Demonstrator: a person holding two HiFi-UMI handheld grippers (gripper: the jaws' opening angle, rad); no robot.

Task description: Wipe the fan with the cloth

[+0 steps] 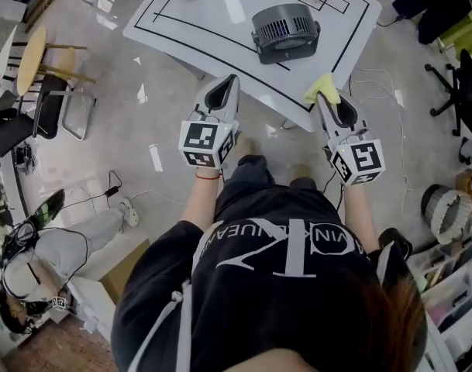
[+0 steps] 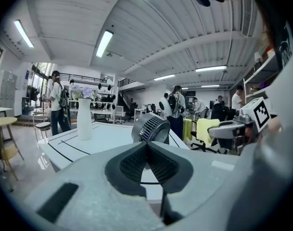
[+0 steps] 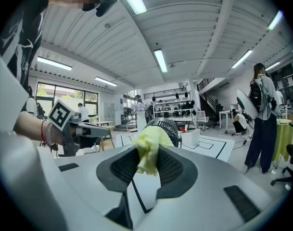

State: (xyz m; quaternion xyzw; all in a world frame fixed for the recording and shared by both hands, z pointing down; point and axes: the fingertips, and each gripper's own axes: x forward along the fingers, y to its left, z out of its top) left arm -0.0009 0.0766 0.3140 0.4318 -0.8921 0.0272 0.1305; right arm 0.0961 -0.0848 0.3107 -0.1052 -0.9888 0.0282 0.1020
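Ahead, grey fan (image 1: 285,31) sits on white table (image 1: 212,22), white vase (image 2: 83,119) well left; left hand-held gripper (image 1: 231,80) closed, empty; right hand-held gripper (image 1: 327,99) pinching yellow cloth (image 1: 321,89) at table's near edge.

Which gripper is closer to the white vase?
Left. The left gripper is short of the table on the side where the vase stands; the right gripper, holding the cloth, is farther, past the fan.
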